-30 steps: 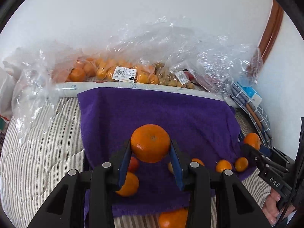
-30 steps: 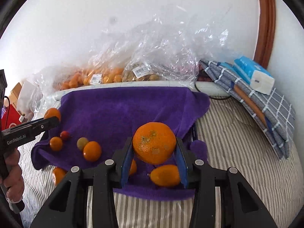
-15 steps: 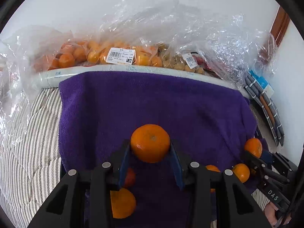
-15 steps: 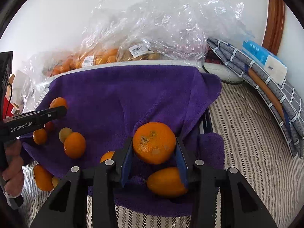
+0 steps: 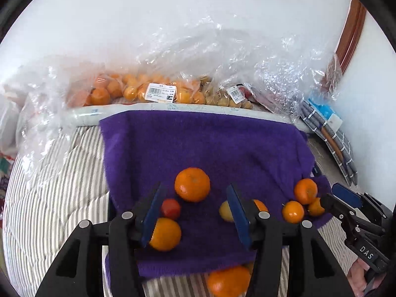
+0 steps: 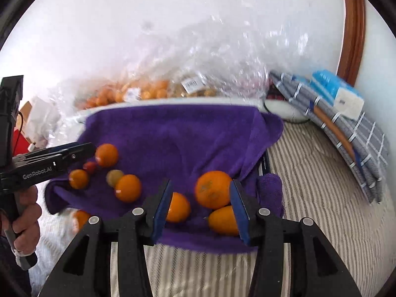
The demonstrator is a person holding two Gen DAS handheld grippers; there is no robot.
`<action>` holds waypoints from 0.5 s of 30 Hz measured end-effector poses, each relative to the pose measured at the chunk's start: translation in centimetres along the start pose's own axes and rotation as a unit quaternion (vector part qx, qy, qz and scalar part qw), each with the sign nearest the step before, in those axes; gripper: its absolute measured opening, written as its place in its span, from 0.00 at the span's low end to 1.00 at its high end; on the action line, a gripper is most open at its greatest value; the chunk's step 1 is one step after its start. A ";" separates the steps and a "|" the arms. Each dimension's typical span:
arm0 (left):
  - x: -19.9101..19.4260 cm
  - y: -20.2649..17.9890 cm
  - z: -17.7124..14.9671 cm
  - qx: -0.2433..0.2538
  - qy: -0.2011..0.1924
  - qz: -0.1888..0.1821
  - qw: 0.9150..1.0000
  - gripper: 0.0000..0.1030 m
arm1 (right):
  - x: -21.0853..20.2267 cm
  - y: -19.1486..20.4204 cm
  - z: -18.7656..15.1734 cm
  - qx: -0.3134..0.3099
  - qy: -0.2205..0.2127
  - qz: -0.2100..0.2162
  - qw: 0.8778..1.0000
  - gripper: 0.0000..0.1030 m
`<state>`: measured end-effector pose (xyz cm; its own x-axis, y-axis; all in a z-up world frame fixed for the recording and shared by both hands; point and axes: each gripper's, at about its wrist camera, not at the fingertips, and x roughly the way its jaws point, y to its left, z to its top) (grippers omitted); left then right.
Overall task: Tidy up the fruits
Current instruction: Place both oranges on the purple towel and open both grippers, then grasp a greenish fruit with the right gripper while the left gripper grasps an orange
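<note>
While both pairs of blue pads are being held spread apart, nothing is being pinched by either tool. Between the parted fingers of the left gripper (image 5: 195, 212) an orange (image 5: 192, 184) is lying free on the purple towel (image 5: 198, 143), touching neither pad. A small red fruit (image 5: 170, 208) and a second orange (image 5: 165, 234) are being partly hidden behind the left pad. Between the fingers of the right gripper (image 6: 201, 206) a large orange (image 6: 213, 189) is lying just beside the right-hand pad; contact cannot be told through the motion blur. An oval orange fruit (image 6: 222, 220) is resting just below it. Farther left on the towel a loose group of small oranges (image 6: 128, 188) is being shown near the other tool's tip. Beyond the towel, bagged fruit in clear plastic bags (image 5: 158, 91) is being kept against the wall, and striped bedding (image 6: 309, 185) is lying underneath everything.
</note>
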<state>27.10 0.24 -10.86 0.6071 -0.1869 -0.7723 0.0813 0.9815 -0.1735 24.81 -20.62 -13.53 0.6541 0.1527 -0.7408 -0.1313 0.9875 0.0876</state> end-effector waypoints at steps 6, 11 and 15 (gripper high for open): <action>-3.7 0.9 -3.5 -0.011 0.002 -0.013 1.000 0.49 | -5.1 1.4 -1.4 0.005 -0.035 -0.001 0.999 0.46; -3.8 0.4 -7.1 -0.008 0.030 -0.032 0.999 0.49 | -7.5 2.0 -4.0 0.008 -0.031 -0.005 0.999 0.45; -2.5 -0.4 -8.6 -0.004 0.044 -0.043 0.998 0.49 | -8.7 2.3 -6.2 0.002 -0.021 -0.016 1.000 0.44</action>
<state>18.74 -0.08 -14.11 0.5259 -0.2729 -0.8056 0.1234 0.9616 -0.2452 14.23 -19.94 -11.03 0.6886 0.1231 -0.7146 -0.1069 0.9919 0.0679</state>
